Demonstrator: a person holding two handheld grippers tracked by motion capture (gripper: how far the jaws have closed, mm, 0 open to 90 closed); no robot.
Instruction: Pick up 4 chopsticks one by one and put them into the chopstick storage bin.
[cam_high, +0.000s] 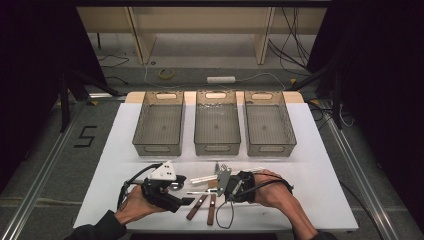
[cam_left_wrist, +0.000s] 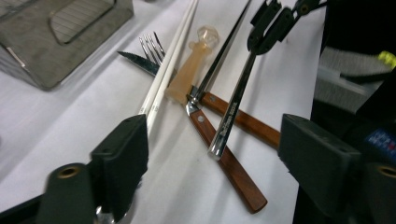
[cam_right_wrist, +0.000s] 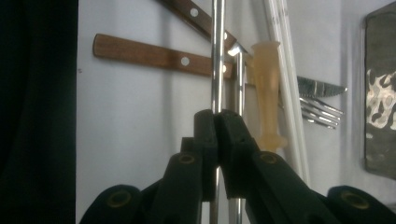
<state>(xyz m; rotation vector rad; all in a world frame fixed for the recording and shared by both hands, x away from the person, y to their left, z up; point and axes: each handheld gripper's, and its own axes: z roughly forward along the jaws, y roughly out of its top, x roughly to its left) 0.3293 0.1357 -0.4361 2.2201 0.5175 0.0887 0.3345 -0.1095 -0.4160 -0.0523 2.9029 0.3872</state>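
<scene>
Steel utensil (cam_right_wrist: 216, 56), slim and glossy, pinched in right fingers (cam_right_wrist: 217, 122); left fingers (cam_left_wrist: 224, 154) wide.

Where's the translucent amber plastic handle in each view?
High view: translucent amber plastic handle, low centre, small, among the cutlery between the hands.
Left gripper view: upper centre, right of the white chopsticks.
Right gripper view: right of centre, upright.
Shared landmark: the white chopsticks lying beside it.

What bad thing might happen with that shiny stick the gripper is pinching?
The right gripper pinches the steel utensil by a thin part, so it may swing or slip out. Its free end hangs just over the wooden handles, so it could knock the pile. The open left gripper is near and might bump it.
</scene>
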